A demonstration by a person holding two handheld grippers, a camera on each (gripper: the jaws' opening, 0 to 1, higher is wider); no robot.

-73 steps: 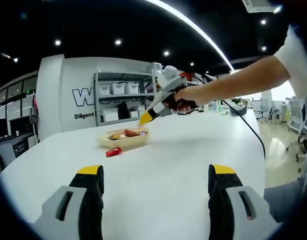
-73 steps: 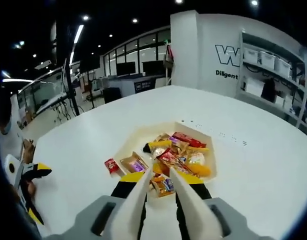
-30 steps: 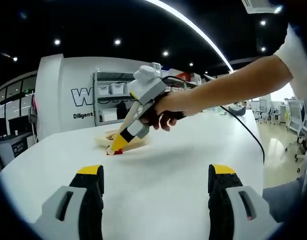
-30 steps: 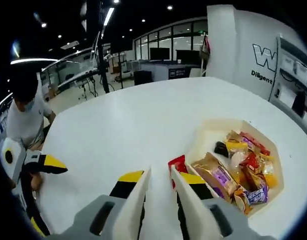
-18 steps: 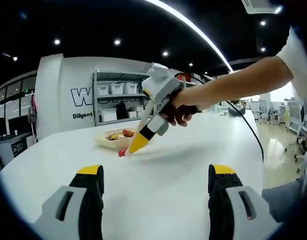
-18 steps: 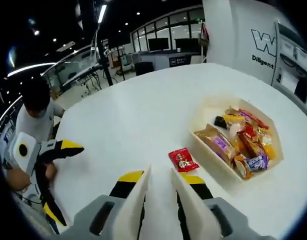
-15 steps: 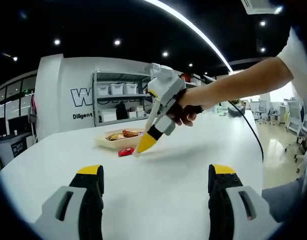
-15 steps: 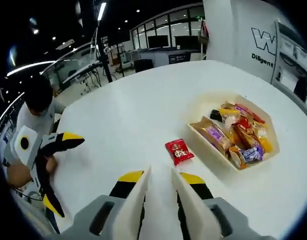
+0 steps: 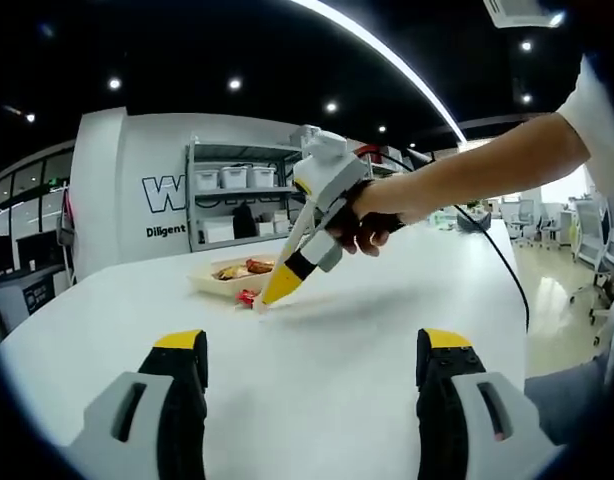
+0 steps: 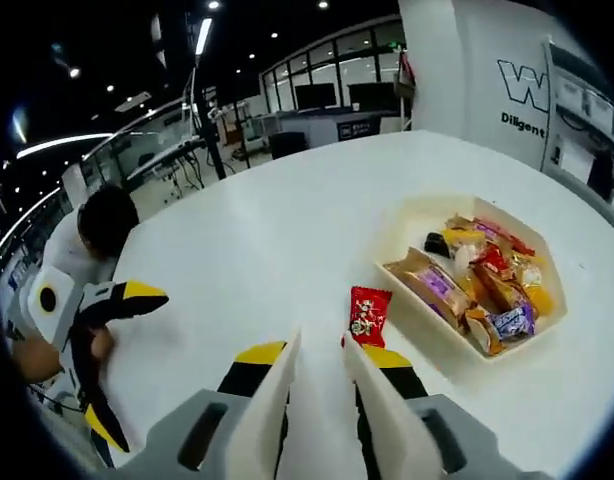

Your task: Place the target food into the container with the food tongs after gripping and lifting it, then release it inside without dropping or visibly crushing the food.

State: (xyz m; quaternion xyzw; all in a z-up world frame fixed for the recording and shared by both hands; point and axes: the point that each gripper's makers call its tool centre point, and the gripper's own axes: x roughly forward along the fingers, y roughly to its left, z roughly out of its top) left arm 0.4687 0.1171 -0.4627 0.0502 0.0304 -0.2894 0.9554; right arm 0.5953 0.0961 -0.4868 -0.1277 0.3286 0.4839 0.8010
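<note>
The red snack packet (image 10: 367, 314) is seen lying flat on the white desk (image 10: 247, 250), just beside the container's (image 10: 415, 216) near wall, not yet inside it. The food tongs (image 10: 315, 395) in the right gripper (image 9: 272, 291) are pointed at it with blades slightly apart, pinching nothing, presumably for a grip. The left gripper (image 9: 312, 355) is held spread and idle near the desk's edge.

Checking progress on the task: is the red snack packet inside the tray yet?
No, the red snack packet lies on the white table beside the tray.
</note>
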